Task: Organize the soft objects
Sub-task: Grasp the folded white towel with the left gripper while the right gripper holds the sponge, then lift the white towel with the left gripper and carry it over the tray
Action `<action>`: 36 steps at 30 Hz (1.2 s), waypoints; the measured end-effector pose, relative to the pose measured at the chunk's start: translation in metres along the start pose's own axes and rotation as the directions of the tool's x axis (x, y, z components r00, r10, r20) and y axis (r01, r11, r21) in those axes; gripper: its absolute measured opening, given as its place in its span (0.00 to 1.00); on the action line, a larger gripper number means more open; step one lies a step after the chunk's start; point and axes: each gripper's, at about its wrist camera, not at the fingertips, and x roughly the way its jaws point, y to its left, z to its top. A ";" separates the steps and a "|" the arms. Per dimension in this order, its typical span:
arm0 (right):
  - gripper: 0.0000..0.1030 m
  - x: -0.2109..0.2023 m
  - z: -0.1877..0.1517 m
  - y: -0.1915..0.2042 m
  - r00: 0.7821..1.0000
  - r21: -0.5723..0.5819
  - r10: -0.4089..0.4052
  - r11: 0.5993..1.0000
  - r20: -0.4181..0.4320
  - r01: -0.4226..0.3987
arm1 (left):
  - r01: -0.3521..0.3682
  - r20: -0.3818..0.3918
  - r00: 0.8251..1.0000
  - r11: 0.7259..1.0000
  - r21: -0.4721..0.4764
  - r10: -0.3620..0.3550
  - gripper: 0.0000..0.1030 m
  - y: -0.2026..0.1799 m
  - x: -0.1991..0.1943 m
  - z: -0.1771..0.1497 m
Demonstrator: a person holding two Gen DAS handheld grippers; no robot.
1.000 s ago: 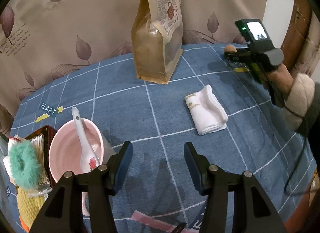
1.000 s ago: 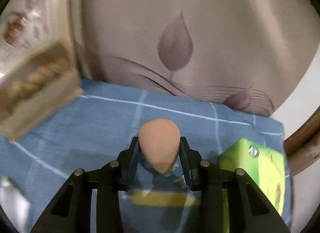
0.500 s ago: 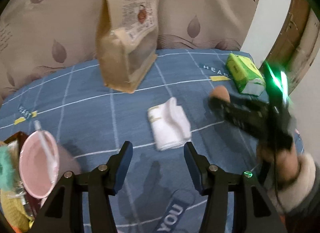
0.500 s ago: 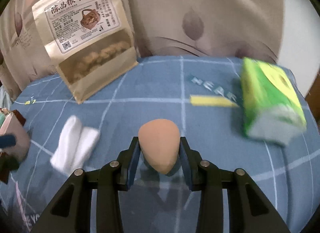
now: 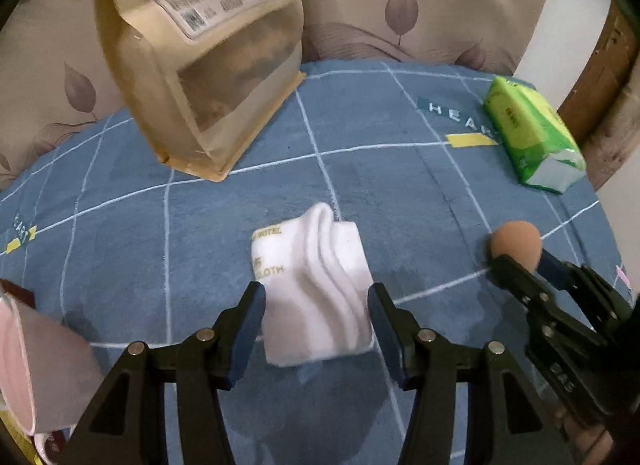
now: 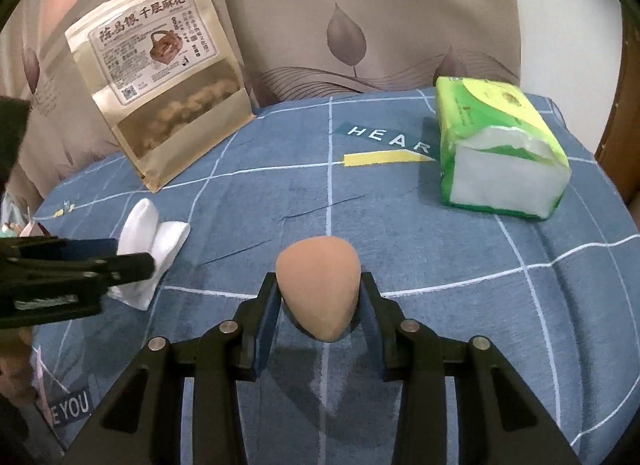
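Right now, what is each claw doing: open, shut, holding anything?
Left claw: open, empty, fingers either side of the folded white cotton cloth.
Right claw: shut on the peach egg-shaped makeup sponge.

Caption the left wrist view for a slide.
Open left gripper straddles the white cloth while the right gripper holds a sponge nearby.

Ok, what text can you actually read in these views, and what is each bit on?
"陈昌银 千层麻花": snack bag label; smaller print too small to read.
"HEAR", rest hidden: blue tablecloth patch beside tissue pack.
"E YOU": tablecloth's near edge.
"HOTEL", "LOTH", partial: folded white towel.
Tissue pack print: unreadable.
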 end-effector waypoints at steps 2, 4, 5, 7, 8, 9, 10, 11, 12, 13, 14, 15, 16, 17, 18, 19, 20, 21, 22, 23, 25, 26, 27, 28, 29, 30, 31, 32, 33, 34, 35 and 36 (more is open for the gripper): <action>0.35 0.000 0.000 -0.001 1.000 0.006 0.005 1.000 -0.001 -0.005 | -0.008 -0.012 1.000 1.000 0.001 0.008 0.53 -0.001 0.009 0.002; 0.35 0.000 0.000 -0.001 1.000 0.005 0.005 1.000 -0.003 -0.005 | -0.029 -0.015 0.999 1.000 -0.006 0.028 0.55 -0.001 0.017 0.004; 0.35 0.000 0.000 -0.001 1.000 0.003 0.004 1.000 -0.004 -0.004 | -0.033 -0.017 0.999 0.999 -0.004 0.033 0.55 -0.002 0.020 0.004; 0.35 0.001 0.000 -0.001 1.000 0.000 0.004 1.000 -0.009 -0.004 | -0.040 -0.006 0.999 0.999 -0.009 0.039 0.53 -0.002 0.023 0.005; 0.35 0.002 0.000 -0.001 1.000 -0.001 0.004 1.000 -0.011 -0.004 | -0.036 -0.002 0.999 0.999 -0.013 0.036 0.48 -0.002 0.024 0.005; 0.35 0.002 0.000 -0.001 1.000 -0.002 0.005 1.000 -0.014 -0.005 | -0.030 0.002 1.000 0.999 -0.017 0.030 0.39 -0.001 0.024 0.005; 0.35 0.003 0.000 0.000 1.000 -0.004 0.005 1.000 -0.017 -0.005 | -0.029 0.004 1.000 0.999 -0.016 0.029 0.34 -0.001 0.024 0.005; 0.35 0.004 0.000 0.001 1.000 -0.005 0.004 1.000 -0.019 -0.004 | -0.031 0.007 0.999 0.999 -0.015 0.031 0.32 0.000 0.023 0.005; 0.35 0.005 0.000 0.001 1.000 -0.008 0.002 1.000 -0.022 -0.002 | -0.040 0.011 0.999 0.999 -0.011 0.040 0.28 0.001 0.022 0.004; 0.35 0.005 0.000 0.002 1.000 -0.010 0.000 1.000 -0.025 -0.001 | -0.042 0.010 0.999 0.999 -0.007 0.042 0.26 0.002 0.020 0.004; 0.35 0.006 0.000 0.002 1.000 -0.011 0.000 1.000 -0.028 0.000 | -0.040 0.008 0.999 0.999 -0.004 0.040 0.26 0.002 0.018 0.003; 0.35 0.006 0.001 0.003 1.000 -0.013 -0.001 1.000 -0.030 0.001 | -0.039 0.008 0.999 0.999 -0.003 0.039 0.25 0.003 0.017 0.003; 0.35 0.007 0.001 0.003 0.999 -0.014 -0.001 1.000 -0.032 0.001 | -0.039 0.005 0.999 0.999 -0.004 0.039 0.24 0.003 0.016 0.003; 0.35 0.007 0.001 0.003 0.999 -0.018 -0.004 1.000 -0.034 0.003 | -0.038 -0.001 0.999 0.999 -0.003 0.038 0.24 0.003 0.015 0.002; 0.35 0.007 0.000 0.004 0.999 -0.021 -0.008 1.000 -0.035 0.007 | -0.037 -0.001 0.999 0.999 -0.004 0.037 0.24 0.003 0.013 0.002; 0.35 0.007 0.000 0.005 0.999 -0.024 -0.011 1.000 -0.036 0.010 | -0.033 0.001 0.999 0.999 -0.005 0.033 0.24 0.002 0.012 0.002; 0.35 0.007 0.001 0.005 0.999 -0.025 -0.012 1.000 -0.036 0.012 | -0.028 0.003 1.000 1.000 -0.003 0.028 0.24 0.001 0.010 0.001; 0.35 0.007 0.001 0.005 0.999 -0.027 -0.014 1.000 -0.037 0.013 | -0.028 0.008 1.000 1.000 0.001 0.028 0.24 0.000 0.006 0.000; 0.35 0.007 0.001 0.005 0.999 -0.028 -0.016 1.000 -0.037 0.015 | -0.029 0.013 0.999 1.000 0.006 0.029 0.24 -0.001 0.002 -0.002; 0.35 0.008 0.001 0.005 0.999 -0.029 -0.017 0.999 -0.038 0.016 | -0.023 0.020 1.000 1.000 0.012 0.023 0.24 -0.001 -0.005 -0.003; 0.35 0.008 0.001 0.006 0.999 -0.033 -0.023 0.999 -0.039 0.021 | -0.029 0.038 0.999 0.999 0.018 0.028 0.24 -0.001 -0.017 -0.006; 0.35 0.008 0.001 0.007 0.999 -0.035 -0.026 0.999 -0.039 0.024 | -0.030 0.053 0.998 0.999 0.022 0.029 0.24 0.000 -0.027 -0.007; 0.35 0.008 0.001 0.007 0.999 -0.038 -0.028 0.999 -0.040 0.026 | -0.027 0.063 0.998 0.999 0.021 0.026 0.24 0.000 -0.034 -0.007; 0.35 0.008 0.001 0.008 0.999 -0.041 -0.031 0.999 -0.041 0.030 | -0.024 0.073 0.997 1.000 0.020 0.022 0.24 0.002 -0.042 -0.008; 0.35 0.008 0.001 0.008 0.999 -0.042 -0.033 0.999 -0.041 0.031 | -0.027 0.086 0.996 0.999 0.017 0.025 0.24 0.005 -0.054 -0.009; 0.35 0.008 0.001 0.008 0.999 -0.044 -0.035 0.998 -0.041 0.034 | -0.031 0.096 0.995 0.999 0.014 0.029 0.24 0.007 -0.061 -0.010; 0.35 0.008 0.001 0.008 0.998 -0.045 -0.037 0.998 -0.042 0.035 | -0.034 0.110 0.993 0.999 0.013 0.033 0.24 0.009 -0.069 -0.012; 0.35 0.008 0.001 0.009 0.998 -0.047 -0.039 0.998 -0.042 0.037 | -0.041 0.127 0.991 0.999 0.012 0.040 0.24 0.013 -0.081 -0.014; 0.35 0.009 0.001 0.009 0.998 -0.050 -0.042 0.998 -0.043 0.040 | -0.055 0.136 0.989 0.998 0.009 0.053 0.24 0.017 -0.090 -0.017; 0.35 0.009 0.001 0.010 0.998 -0.053 -0.046 0.998 -0.043 0.044 | -0.064 0.141 0.988 0.998 0.007 0.062 0.24 0.020 -0.096 -0.018; 0.35 0.009 0.001 0.010 0.998 -0.055 -0.048 0.997 -0.043 0.045 | -0.070 0.153 0.986 0.998 0.000 0.070 0.24 0.027 -0.107 -0.022; 0.35 0.009 0.001 0.011 0.998 -0.057 -0.051 0.997 -0.044 0.048 | -0.073 0.160 0.984 0.997 -0.005 0.073 0.24 0.032 -0.113 -0.024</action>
